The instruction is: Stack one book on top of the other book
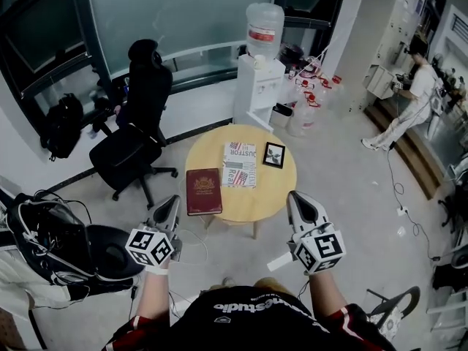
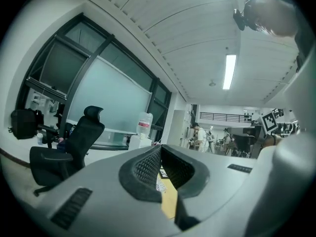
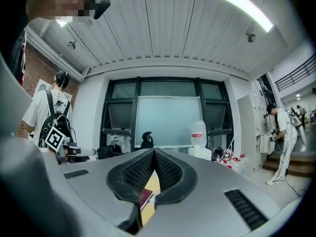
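Task status: not started. The red book [image 1: 203, 191] lies flat at the near-left edge of the round table [image 1: 252, 199]. The patterned book [image 1: 240, 164] lies flat at the table's centre, just beside it with no overlap. Neither book is lifted or gripped. The left gripper [image 1: 170, 202] and right gripper [image 1: 296, 196] are held short of the table's near edge, each with its jaws clenched tip to tip on nothing. Remaining, by judgement: grasp one book, lift it, set it squarely on the other. Clearances: a small framed picture [image 1: 273, 154] sits just right of the patterned book, toward the far-right edge. Bare tabletop remains along the near-right edge. An office chair [image 1: 135, 145] stands off the left side.
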`<state>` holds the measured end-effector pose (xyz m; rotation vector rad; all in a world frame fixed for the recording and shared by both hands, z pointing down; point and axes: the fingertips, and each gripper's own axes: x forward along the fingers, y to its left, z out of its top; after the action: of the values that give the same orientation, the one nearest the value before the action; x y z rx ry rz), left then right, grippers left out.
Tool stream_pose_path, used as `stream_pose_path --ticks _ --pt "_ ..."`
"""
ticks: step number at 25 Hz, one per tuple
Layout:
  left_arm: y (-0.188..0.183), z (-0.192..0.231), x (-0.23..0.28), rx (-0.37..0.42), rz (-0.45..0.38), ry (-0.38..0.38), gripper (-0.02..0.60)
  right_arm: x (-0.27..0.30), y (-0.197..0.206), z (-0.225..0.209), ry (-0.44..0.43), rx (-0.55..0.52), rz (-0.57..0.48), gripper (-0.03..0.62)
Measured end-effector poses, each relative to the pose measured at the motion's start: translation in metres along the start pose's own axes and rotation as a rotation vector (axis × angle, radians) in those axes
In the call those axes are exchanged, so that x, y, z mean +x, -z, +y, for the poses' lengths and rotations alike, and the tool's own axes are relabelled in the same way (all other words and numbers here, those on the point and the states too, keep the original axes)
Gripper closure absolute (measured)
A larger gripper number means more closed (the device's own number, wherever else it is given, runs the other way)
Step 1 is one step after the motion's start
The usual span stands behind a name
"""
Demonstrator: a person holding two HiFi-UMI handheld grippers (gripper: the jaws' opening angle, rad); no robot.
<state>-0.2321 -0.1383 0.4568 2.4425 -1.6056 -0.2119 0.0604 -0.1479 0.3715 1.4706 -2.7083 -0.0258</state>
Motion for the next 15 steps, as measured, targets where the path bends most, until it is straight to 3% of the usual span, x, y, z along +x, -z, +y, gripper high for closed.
stream_pose_path --ticks 15 --pt "-0.007 0.017 0.016 -0.008 -0.025 0.006 0.558 0.040 0.001 0.003 -0.028 0.017 -0.035 0.569"
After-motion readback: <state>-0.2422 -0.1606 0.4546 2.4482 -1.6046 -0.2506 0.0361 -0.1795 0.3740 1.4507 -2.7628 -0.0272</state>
